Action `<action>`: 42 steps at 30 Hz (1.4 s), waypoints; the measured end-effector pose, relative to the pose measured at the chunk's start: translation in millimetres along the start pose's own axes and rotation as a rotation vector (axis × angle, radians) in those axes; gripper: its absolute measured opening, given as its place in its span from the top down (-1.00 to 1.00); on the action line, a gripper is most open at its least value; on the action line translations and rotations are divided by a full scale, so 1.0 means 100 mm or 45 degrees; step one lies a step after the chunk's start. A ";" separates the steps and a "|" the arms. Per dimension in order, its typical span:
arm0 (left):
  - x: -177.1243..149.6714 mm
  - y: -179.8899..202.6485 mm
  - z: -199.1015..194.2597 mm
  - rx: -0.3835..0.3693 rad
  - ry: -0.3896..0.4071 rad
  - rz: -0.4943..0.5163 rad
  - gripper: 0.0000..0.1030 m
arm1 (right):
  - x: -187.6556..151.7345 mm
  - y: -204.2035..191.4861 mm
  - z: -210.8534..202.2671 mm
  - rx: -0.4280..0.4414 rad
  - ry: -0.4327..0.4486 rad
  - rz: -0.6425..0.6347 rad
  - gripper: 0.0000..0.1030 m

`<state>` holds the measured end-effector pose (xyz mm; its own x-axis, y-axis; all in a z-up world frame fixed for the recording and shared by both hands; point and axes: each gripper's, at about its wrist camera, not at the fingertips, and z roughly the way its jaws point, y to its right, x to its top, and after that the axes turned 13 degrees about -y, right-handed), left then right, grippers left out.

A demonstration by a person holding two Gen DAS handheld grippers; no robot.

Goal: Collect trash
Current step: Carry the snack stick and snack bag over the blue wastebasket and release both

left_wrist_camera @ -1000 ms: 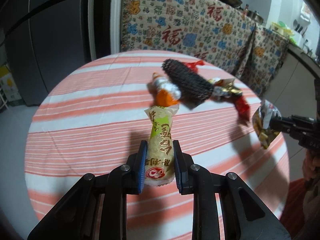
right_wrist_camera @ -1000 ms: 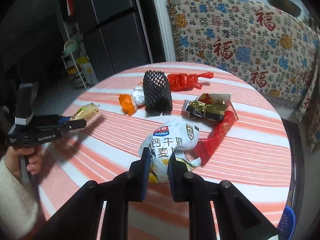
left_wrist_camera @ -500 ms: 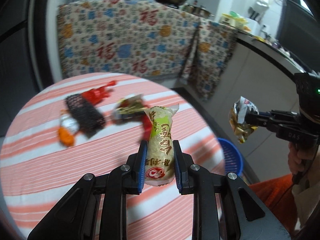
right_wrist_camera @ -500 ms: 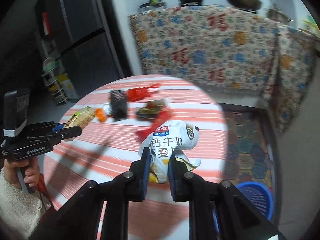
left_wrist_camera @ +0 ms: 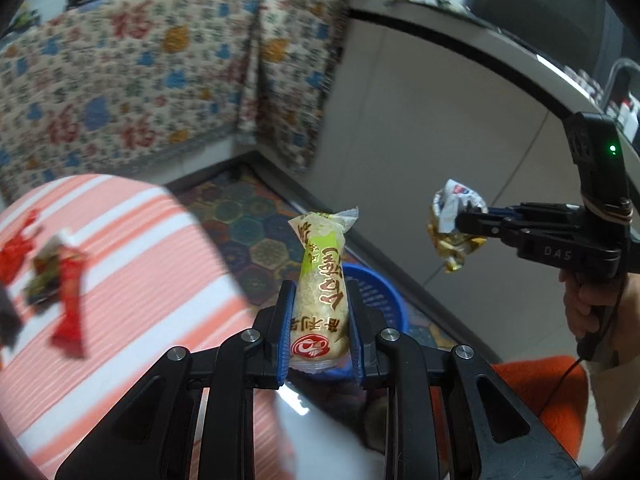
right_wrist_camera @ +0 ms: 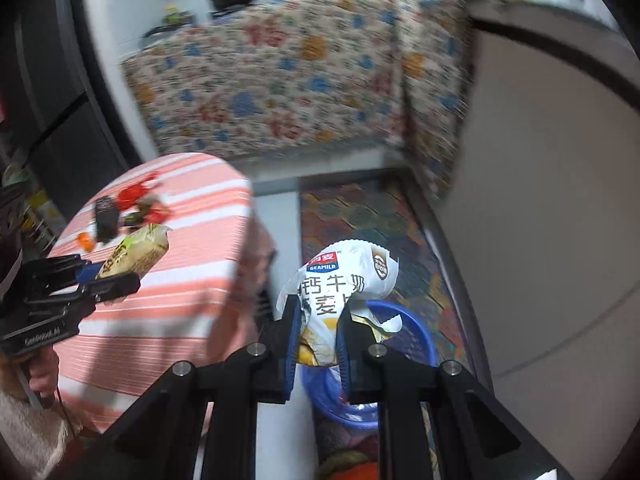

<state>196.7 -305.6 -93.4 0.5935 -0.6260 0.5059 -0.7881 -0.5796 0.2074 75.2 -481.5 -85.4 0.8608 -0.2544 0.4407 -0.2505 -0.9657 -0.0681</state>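
Note:
My left gripper (left_wrist_camera: 320, 312) is shut on a yellow-green snack wrapper (left_wrist_camera: 322, 280) that stands upright between its blue pads, past the table's edge. A blue plastic basket (left_wrist_camera: 380, 300) on the floor shows just behind it. My right gripper (right_wrist_camera: 318, 332) is shut on a crumpled white oatmeal packet (right_wrist_camera: 340, 280), held over the same blue basket (right_wrist_camera: 416, 332). Each gripper also appears in the other view: the right gripper (left_wrist_camera: 464, 218) with its white packet (left_wrist_camera: 454, 228) at right, the left gripper (right_wrist_camera: 116, 278) with its snack wrapper (right_wrist_camera: 136, 254) at left.
The round table with a pink-striped cloth (left_wrist_camera: 120, 280) still carries red wrappers (left_wrist_camera: 68, 304), a dark foil piece and a black foam net (right_wrist_camera: 105, 218). A patterned floor mat (right_wrist_camera: 360, 220), a white cabinet wall (left_wrist_camera: 440, 120) and a floral-draped counter (right_wrist_camera: 280, 80) surround the basket.
Both grippers have swung away from the table to the right with their wrappers still held. The blue basket on the floor has come into view beneath them.

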 end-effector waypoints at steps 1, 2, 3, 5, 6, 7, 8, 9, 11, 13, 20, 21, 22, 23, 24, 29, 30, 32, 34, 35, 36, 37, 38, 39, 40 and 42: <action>0.06 0.09 0.12 -0.008 -0.016 0.012 0.55 | -0.02 0.13 0.06 -0.006 -0.014 0.026 0.67; 0.09 0.16 0.22 -0.017 -0.028 0.022 0.55 | -0.03 0.21 0.10 -0.006 -0.024 0.044 0.67; 0.11 0.22 0.30 -0.024 -0.038 0.026 0.55 | -0.05 0.32 0.16 -0.003 -0.036 0.069 0.67; 0.18 0.31 0.50 -0.035 -0.064 0.029 0.54 | -0.09 0.54 0.30 0.014 -0.066 0.121 0.67; 0.20 0.34 0.57 -0.042 -0.073 0.030 0.54 | -0.10 0.60 0.35 0.022 -0.077 0.139 0.67; 0.23 0.36 0.65 -0.046 -0.082 0.031 0.54 | -0.12 0.69 0.42 0.035 -0.090 0.163 0.67; 0.25 0.39 0.74 -0.049 -0.093 0.034 0.54 | -0.13 0.75 0.48 0.044 -0.101 0.177 0.67; 0.25 0.40 0.79 -0.051 -0.099 0.036 0.54 | -0.13 0.82 0.57 0.056 -0.117 0.198 0.67; 0.28 0.41 0.92 -0.050 -0.117 0.042 0.54 | -0.15 0.93 0.70 0.072 -0.139 0.226 0.67; 0.29 0.44 1.04 -0.047 -0.132 0.042 0.54 | -0.17 1.02 0.82 0.082 -0.159 0.249 0.67; 0.29 0.45 1.37 -0.041 -0.186 0.019 0.54 | -0.19 1.19 1.16 0.096 -0.235 0.295 0.67; 0.28 0.45 1.41 -0.039 -0.194 0.019 0.54 | -0.18 1.20 1.20 0.097 -0.243 0.300 0.67; 0.27 0.45 1.44 -0.039 -0.201 0.020 0.54 | -0.19 1.21 1.25 0.099 -0.254 0.307 0.67; 0.26 0.45 1.48 -0.041 -0.210 0.021 0.54 | -0.20 1.23 1.29 0.101 -0.265 0.314 0.67; 0.26 0.45 1.52 -0.041 -0.217 0.021 0.54 | -0.20 1.24 1.32 0.105 -0.273 0.319 0.67; 0.23 0.44 1.69 -0.046 -0.249 0.019 0.54 | -0.22 1.28 1.49 0.132 -0.311 0.357 0.67; 0.24 0.44 1.72 -0.046 -0.254 0.019 0.54 | -0.22 1.29 1.52 0.138 -0.318 0.363 0.66; 0.23 0.43 1.77 -0.042 -0.263 0.024 0.53 | -0.22 1.31 1.57 0.149 -0.329 0.378 0.63; 0.23 0.44 1.82 -0.038 -0.269 0.032 0.53 | -0.21 1.33 1.62 0.160 -0.338 0.384 0.62; 0.23 0.45 1.84 -0.032 -0.272 0.041 0.51 | -0.21 1.33 1.64 0.162 -0.342 0.388 0.61; 0.22 0.46 1.86 -0.029 -0.273 0.048 0.51 | -0.21 1.33 1.66 0.166 -0.345 0.390 0.61; 0.22 0.47 1.89 -0.026 -0.276 0.055 0.44 | -0.20 1.33 1.68 0.171 -0.349 0.392 0.59; 0.22 0.47 1.91 -0.020 -0.275 0.058 0.34 | -0.20 1.33 1.70 0.172 -0.352 0.396 0.54; 0.22 0.48 1.94 -0.021 -0.277 0.063 0.29 | -0.19 1.33 1.71 0.177 -0.353 0.401 0.41; 0.23 0.48 1.96 -0.020 -0.282 0.068 0.11 | -0.18 1.33 1.71 0.183 -0.349 0.407 0.33; 0.23 0.48 1.98 -0.017 -0.277 0.066 -0.11 | -0.18 1.34 1.71 0.185 -0.337 0.422 0.17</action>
<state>204.5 -451.2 -237.4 0.5720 -0.7534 0.3243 -0.8199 -0.5375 0.1973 101.8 -615.0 -255.4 0.8330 -0.5375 0.1307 -0.4835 -0.8223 -0.3001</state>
